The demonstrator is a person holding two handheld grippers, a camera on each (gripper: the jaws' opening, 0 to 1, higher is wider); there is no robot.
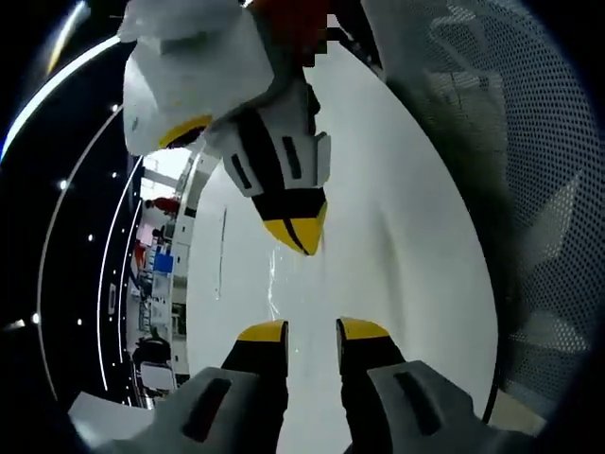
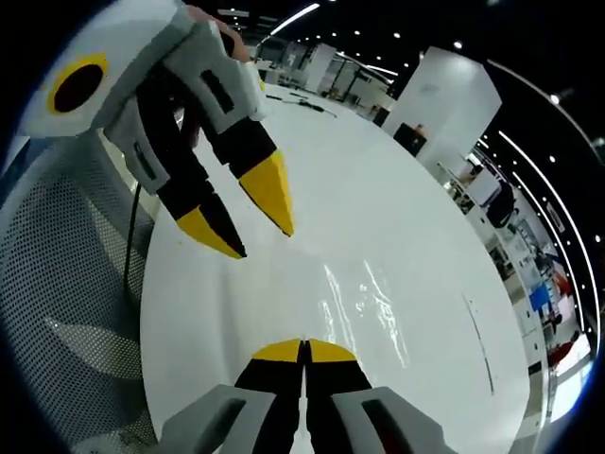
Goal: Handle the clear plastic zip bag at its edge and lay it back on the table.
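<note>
The clear plastic zip bag (image 2: 371, 305) shows as faint glints over the white table (image 2: 397, 218), reaching out from the tips of my right gripper (image 2: 304, 348). That gripper's jaws are pressed together, seemingly on the bag's near edge. In the left gripper view, the right gripper (image 1: 299, 233) comes down from the top with its yellow tips together, and the bag (image 1: 274, 284) glints just below them. My left gripper (image 1: 313, 329) is open just short of the bag, with nothing between its jaws. In the right gripper view, the left gripper (image 2: 253, 227) hangs open above the table at upper left.
A grey mesh chair back (image 1: 534, 199) stands against the table's edge (image 2: 151, 312) and is seen again (image 2: 66, 312) at the left. A thin dark line (image 2: 477, 333) marks the tabletop. Desks and a white pillar (image 2: 444, 104) lie far behind.
</note>
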